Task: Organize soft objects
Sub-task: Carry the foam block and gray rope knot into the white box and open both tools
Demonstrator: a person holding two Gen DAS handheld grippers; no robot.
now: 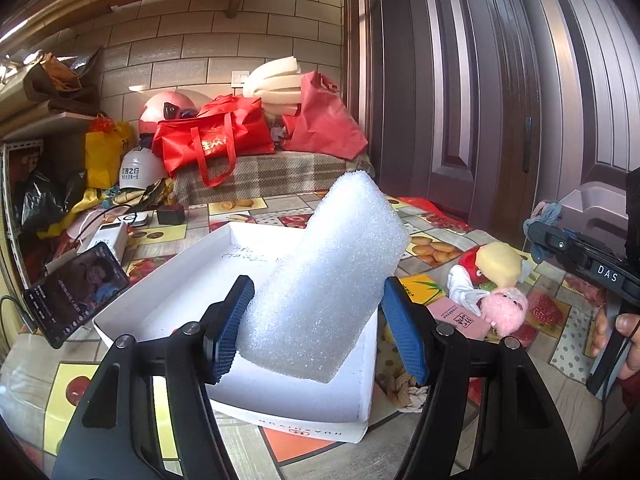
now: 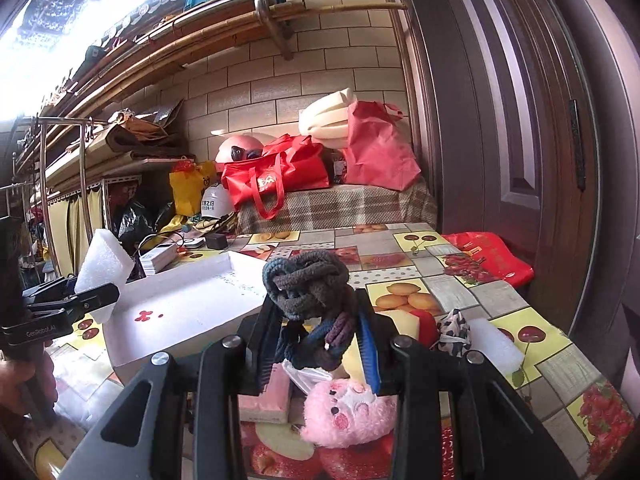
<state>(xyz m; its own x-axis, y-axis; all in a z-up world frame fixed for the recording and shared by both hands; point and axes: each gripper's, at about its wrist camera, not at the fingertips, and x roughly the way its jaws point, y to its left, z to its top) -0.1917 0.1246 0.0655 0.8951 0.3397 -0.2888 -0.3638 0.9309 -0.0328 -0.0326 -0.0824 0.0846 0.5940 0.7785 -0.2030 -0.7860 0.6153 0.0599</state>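
My left gripper (image 1: 316, 324) holds a white foam block (image 1: 328, 280) between its blue pads, tilted over the open white box (image 1: 168, 300). The foam also shows in the right wrist view (image 2: 105, 265) above the box (image 2: 192, 304). My right gripper (image 2: 316, 336) is shut on a knotted bundle of grey, blue and purple hair ties (image 2: 308, 292), held above the table. A pink plush pig (image 2: 346, 412) lies below it, beside a red and yellow plush (image 1: 492, 266). The pig shows in the left wrist view (image 1: 504, 310) too.
A phone (image 1: 76, 292) leans left of the box. A pink packet (image 2: 266, 396), a spotted cloth (image 2: 452, 332) and another foam piece (image 2: 494, 346) lie on the fruit-print tablecloth (image 2: 460, 280). Red bags (image 1: 212, 140) and helmets crowd the back. A door (image 1: 500, 100) stands at the right.
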